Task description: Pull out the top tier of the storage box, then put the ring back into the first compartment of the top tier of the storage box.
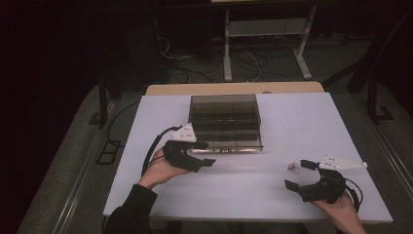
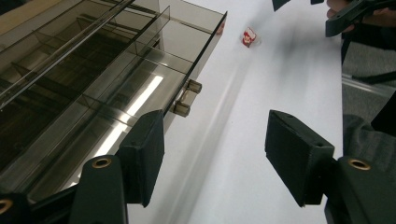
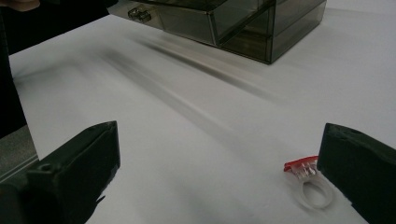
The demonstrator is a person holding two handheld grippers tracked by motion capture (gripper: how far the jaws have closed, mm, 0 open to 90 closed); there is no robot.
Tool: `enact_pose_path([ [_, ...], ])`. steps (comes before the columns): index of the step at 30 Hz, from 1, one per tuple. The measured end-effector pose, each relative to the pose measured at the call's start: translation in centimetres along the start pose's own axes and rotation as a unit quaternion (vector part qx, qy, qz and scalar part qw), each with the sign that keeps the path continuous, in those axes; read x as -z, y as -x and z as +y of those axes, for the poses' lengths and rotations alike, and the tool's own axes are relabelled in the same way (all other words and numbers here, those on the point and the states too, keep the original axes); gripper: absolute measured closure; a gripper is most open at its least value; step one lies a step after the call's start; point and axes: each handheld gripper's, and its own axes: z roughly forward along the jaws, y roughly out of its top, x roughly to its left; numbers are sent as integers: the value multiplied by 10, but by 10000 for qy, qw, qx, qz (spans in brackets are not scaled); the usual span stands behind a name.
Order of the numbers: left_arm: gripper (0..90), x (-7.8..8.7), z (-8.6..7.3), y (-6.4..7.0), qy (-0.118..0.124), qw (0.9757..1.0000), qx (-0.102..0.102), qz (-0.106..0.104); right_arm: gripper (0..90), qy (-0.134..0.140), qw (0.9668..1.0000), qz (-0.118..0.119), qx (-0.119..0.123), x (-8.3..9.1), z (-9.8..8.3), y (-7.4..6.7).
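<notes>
A small clear plastic ring with a red top [image 3: 308, 179] is seen lying on the white table [image 1: 302, 122], just beside the inner face of one jaw of the right gripper [image 1: 298, 174]. That gripper's black jaws are spread wide, and nothing is clamped between them. The ring is placed well apart from the smoked transparent plastic drawer box [image 1: 225, 122]. The left gripper [image 1: 204, 153] is held at the box's front edge, near the small drawer handle [image 2: 186, 97], with its jaws parted and nothing pressed between them.
</notes>
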Motion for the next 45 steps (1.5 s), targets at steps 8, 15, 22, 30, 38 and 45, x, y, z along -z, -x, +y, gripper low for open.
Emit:
enact_pose_path([
  [8,350,9,-24,7,231,9996,144,125,0,13,10000,-23,-20,2,0,1],
  [15,309,17,-40,11,486,9981,290,254,0,7,10000,-66,-37,3,0,1],
  [22,257,21,-53,18,585,9971,405,282,0,-2,9999,-105,-66,7,1,2],
  [30,166,23,-69,21,462,9968,539,380,0,-111,9998,-188,-14,8,9,5],
  [38,133,30,-78,21,605,9944,762,420,0,-315,9993,-203,63,7,15,11],
  [45,95,30,-84,25,586,9938,787,521,0,-498,9984,-192,202,6,22,14],
])
